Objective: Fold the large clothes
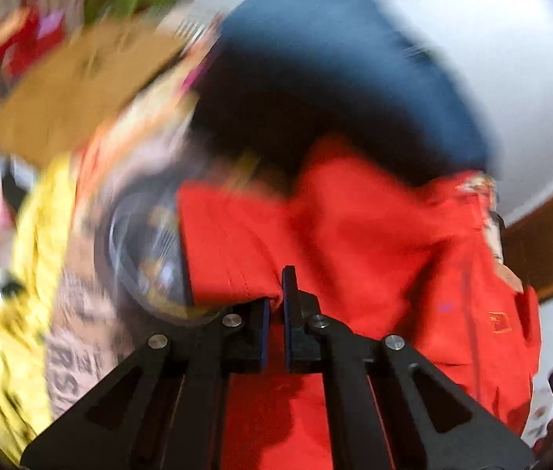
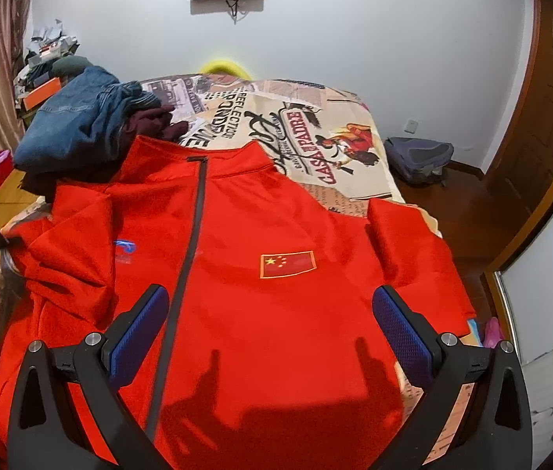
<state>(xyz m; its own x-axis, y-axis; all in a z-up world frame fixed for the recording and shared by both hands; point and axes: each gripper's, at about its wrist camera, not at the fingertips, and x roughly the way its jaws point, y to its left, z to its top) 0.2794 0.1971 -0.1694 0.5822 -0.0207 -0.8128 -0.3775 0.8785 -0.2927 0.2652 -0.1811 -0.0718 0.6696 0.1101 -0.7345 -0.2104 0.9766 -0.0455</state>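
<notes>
One red zip jacket (image 2: 260, 243) lies front-up across the bed (image 2: 350, 156), soft and light by the look of it, likely best gripped at cuff or hem. Left tongs (image 1: 275, 305) pinch a fold of its cloth; right tongs (image 2: 270, 325) hover wide above the chest. Jeans (image 2: 76, 117) are heaped near the collar; white walls behind.

Left wrist view is heavily motion-blurred; right wrist view is sharp, evenly lit, edges fisheye-bent, gripper shadow on the red jacket (image 2: 268, 274).
</notes>
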